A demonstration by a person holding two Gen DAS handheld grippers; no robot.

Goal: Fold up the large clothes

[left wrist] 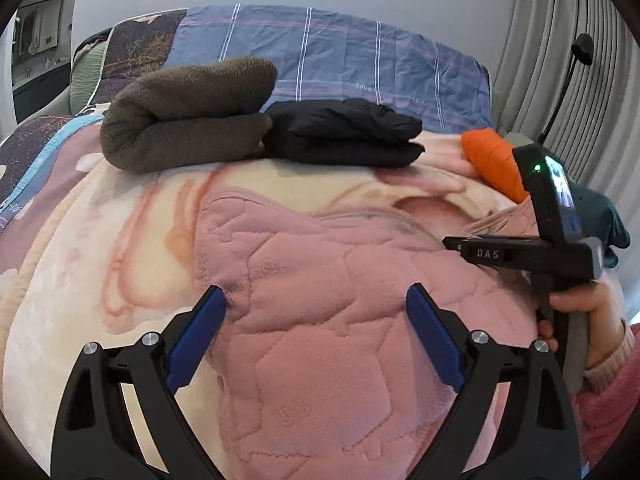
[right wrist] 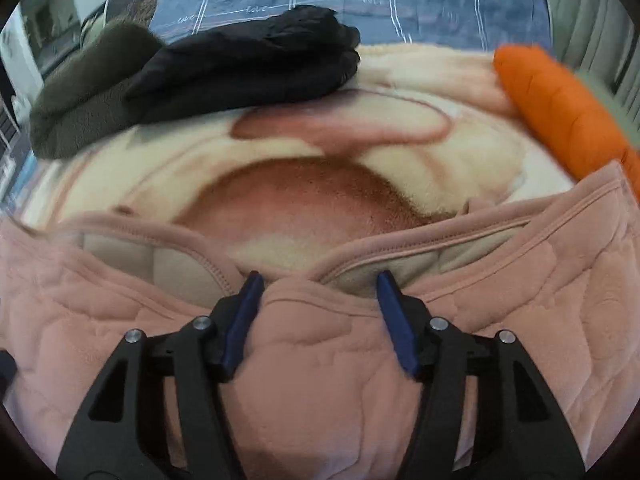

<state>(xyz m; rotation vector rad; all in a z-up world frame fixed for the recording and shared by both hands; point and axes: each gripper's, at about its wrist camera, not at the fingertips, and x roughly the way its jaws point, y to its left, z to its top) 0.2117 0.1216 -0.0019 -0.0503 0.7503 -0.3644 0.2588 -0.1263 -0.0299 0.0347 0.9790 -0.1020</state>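
A pink quilted fleece garment lies spread on a cream and pink blanket on the bed. My left gripper is open, its blue pads pressing down on the garment near its left edge. My right gripper is open over the garment's neck opening, a fold of pink cloth bulging between its fingers. The right gripper also shows in the left wrist view, held by a hand at the right.
A folded brown fleece and a folded black garment lie at the back of the blanket. An orange item lies at the right, with teal cloth behind. A blue plaid pillow and grey curtains stand beyond.
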